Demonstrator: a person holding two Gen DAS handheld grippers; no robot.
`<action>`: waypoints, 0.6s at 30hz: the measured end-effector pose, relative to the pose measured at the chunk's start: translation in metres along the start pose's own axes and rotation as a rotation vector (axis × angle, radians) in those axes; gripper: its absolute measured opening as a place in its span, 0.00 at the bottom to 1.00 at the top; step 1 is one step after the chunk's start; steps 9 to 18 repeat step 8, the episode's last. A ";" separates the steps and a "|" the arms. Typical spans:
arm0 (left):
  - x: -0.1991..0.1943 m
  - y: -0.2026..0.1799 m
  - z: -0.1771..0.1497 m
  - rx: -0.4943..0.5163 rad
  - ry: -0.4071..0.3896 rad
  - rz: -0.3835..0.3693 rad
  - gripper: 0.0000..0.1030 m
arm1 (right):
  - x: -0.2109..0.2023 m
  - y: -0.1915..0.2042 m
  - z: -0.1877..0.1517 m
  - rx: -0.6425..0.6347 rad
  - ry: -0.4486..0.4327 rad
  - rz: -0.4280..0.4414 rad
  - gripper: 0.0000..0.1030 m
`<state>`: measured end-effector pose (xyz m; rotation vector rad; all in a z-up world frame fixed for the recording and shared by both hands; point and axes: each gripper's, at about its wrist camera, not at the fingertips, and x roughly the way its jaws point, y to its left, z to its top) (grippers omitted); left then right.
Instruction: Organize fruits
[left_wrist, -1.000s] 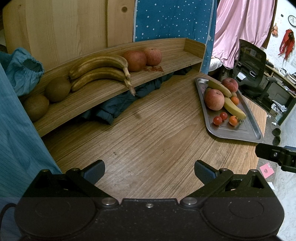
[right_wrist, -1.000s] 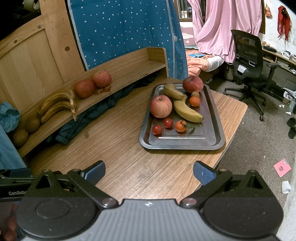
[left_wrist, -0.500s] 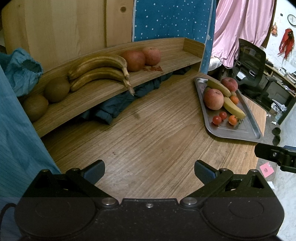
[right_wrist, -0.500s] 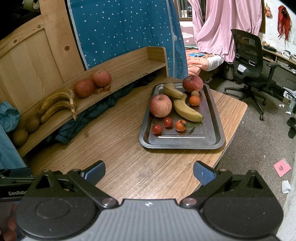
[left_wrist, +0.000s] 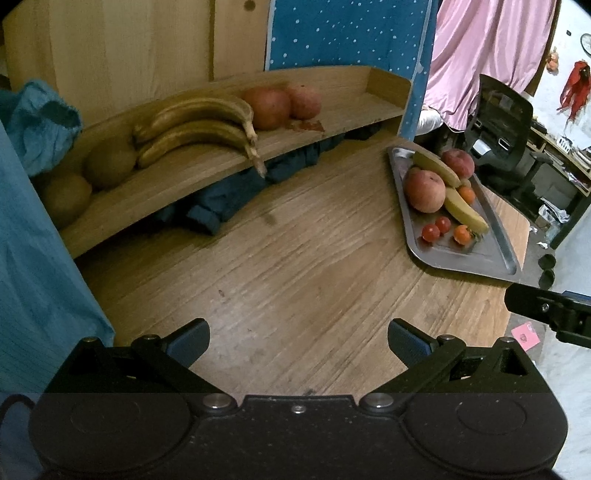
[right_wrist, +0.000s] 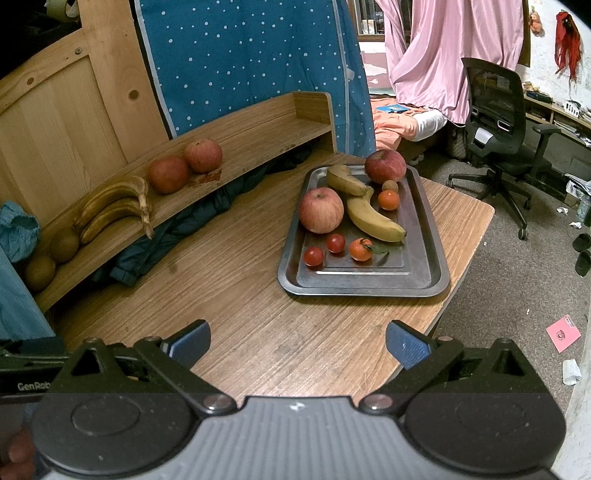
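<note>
A wood-grain table carries a raised wooden shelf holding, left to right, two brown round fruits, two browned bananas and two red apples. To its right, a grey metal tray holds two apples, two bananas, two cherry tomatoes, two small oranges and one small brown fruit. The left gripper, lettered "GenRob", and the right gripper hover spread wide, grasping nothing.
</note>
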<state>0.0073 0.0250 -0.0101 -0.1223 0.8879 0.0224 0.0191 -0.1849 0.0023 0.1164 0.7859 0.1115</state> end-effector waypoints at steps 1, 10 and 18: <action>0.000 0.000 0.000 -0.001 0.000 -0.002 0.99 | 0.000 0.000 0.000 0.000 0.000 0.000 1.00; -0.002 0.001 0.000 -0.014 -0.003 -0.018 0.99 | 0.000 0.000 -0.001 0.000 0.000 0.000 1.00; -0.002 0.001 0.000 -0.014 -0.003 -0.018 0.99 | 0.000 0.000 -0.001 0.000 0.000 0.000 1.00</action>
